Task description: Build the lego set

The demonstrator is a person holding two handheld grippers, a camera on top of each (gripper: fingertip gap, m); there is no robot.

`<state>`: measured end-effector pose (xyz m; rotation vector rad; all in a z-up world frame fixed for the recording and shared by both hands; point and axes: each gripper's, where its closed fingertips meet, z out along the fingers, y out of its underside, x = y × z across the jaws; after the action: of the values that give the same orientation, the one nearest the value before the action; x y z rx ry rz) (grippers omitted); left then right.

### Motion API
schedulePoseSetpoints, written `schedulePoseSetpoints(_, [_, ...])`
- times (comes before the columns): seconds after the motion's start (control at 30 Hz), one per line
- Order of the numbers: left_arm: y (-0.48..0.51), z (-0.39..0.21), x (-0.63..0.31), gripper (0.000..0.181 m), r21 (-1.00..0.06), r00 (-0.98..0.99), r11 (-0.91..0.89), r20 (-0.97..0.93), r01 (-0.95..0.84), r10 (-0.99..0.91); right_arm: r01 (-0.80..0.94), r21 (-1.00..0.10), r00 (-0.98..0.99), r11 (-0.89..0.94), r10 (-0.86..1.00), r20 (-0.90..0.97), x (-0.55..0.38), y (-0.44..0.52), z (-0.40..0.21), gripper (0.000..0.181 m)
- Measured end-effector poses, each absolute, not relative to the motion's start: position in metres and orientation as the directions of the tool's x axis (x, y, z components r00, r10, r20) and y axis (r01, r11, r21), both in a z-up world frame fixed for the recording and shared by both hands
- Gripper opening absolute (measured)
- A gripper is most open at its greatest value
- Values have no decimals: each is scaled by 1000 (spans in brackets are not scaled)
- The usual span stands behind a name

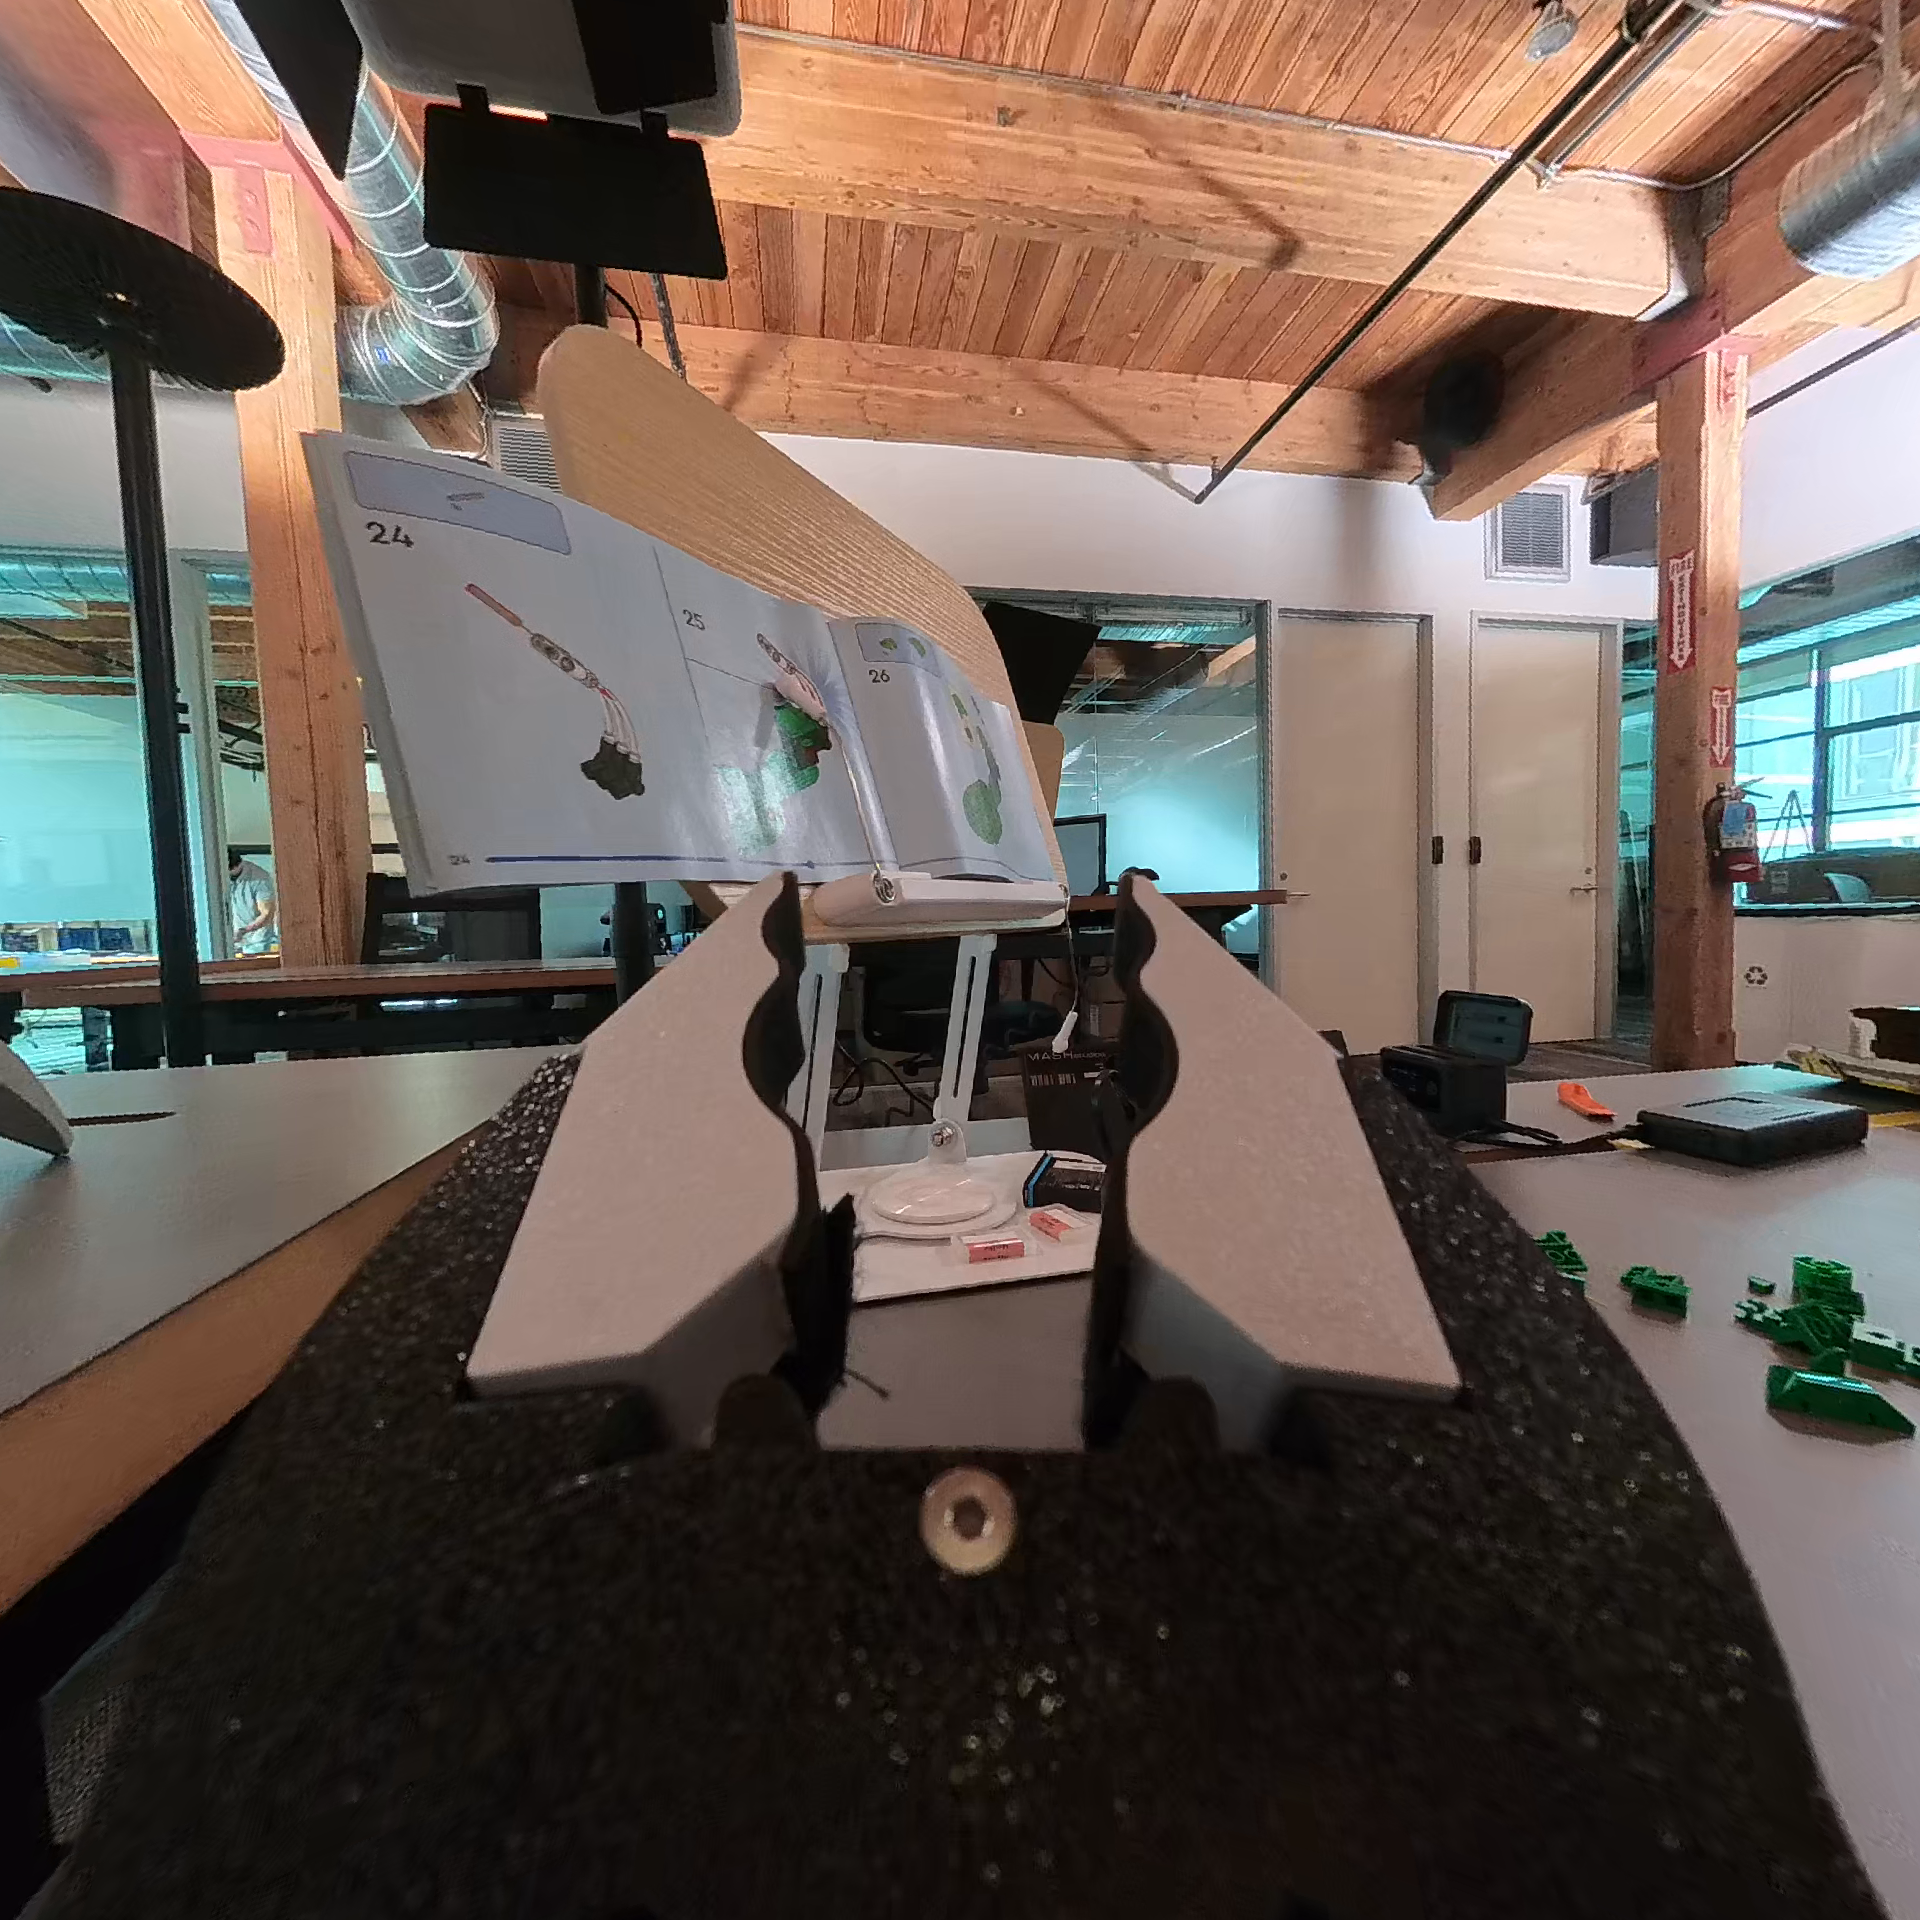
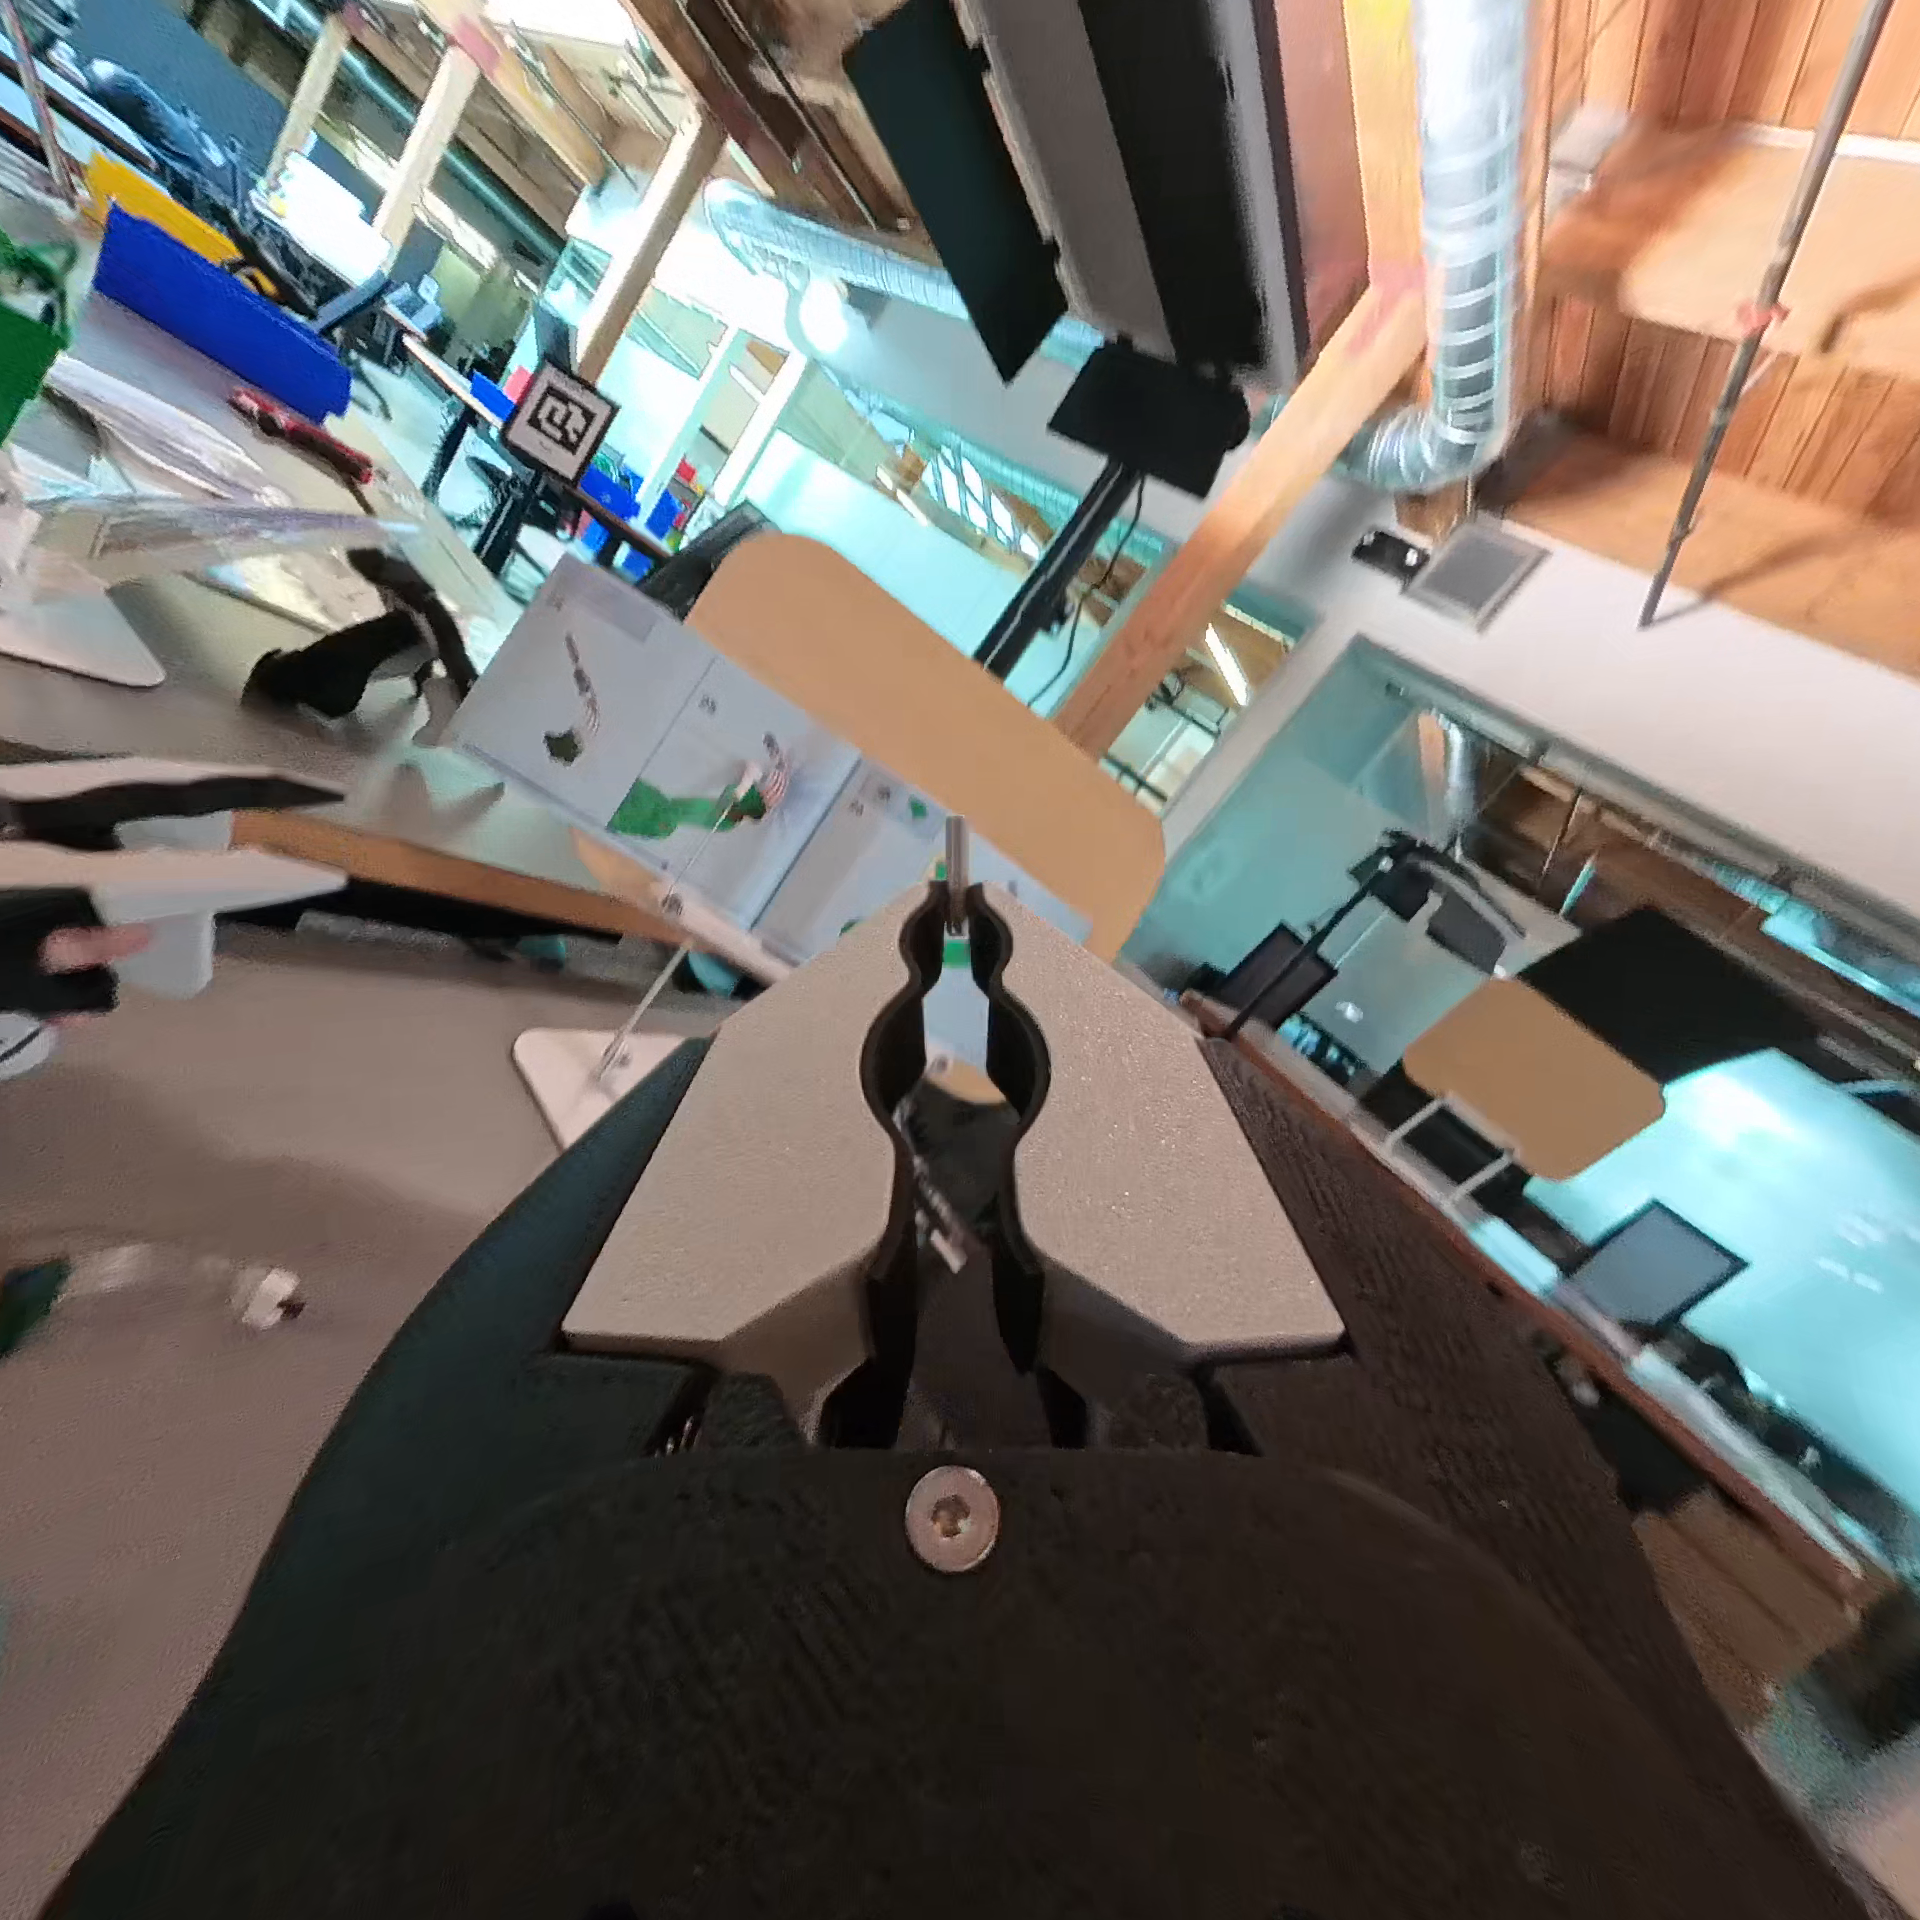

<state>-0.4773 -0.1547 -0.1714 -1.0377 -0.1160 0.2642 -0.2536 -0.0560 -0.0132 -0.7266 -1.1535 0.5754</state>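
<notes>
Right gripper pinching grey pin

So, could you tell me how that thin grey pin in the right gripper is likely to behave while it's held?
The grey pin looks stiff and light. Only its lower end sits between the right gripper tips, so it may pivot or slip. Being slim and seemingly round, it would probably roll if dropped.

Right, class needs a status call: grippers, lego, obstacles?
Left gripper open, empty. Right gripper shut on thin grey pin. Green lego pieces loose on table. Nothing blocking.
</notes>
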Motion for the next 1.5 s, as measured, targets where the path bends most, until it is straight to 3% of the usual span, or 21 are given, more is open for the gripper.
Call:
schedulePoseSetpoints(0.17, [-147,-177,-481,57,-876,962,457,-29,-156,273,-137,-726,329,674,722,609,-275,-64,14,3])
schedulePoseSetpoints(0.37, [-138,-180,-474,57,-884,973,444,-50,-148,225,-229,-692,179,684,729,661,-310,-95,-7,3])
schedulePoseSetpoints(0.77, [-132,-181,-463,55,-886,979,434,-85,-160,186,-359,-754,-86,550,785,613,-351,-133,-26,3])
schedulePoseSetpoints(1.2, [-132,-181,-462,55,-888,982,437,-73,-142,172,-227,-662,-4,714,679,734,-372,-132,-45,3])
schedulePoseSetpoints(1.5, [-132,-182,-461,55,-888,982,435,-79,-146,169,-274,-712,4,646,741,671,-365,-127,-34,3])
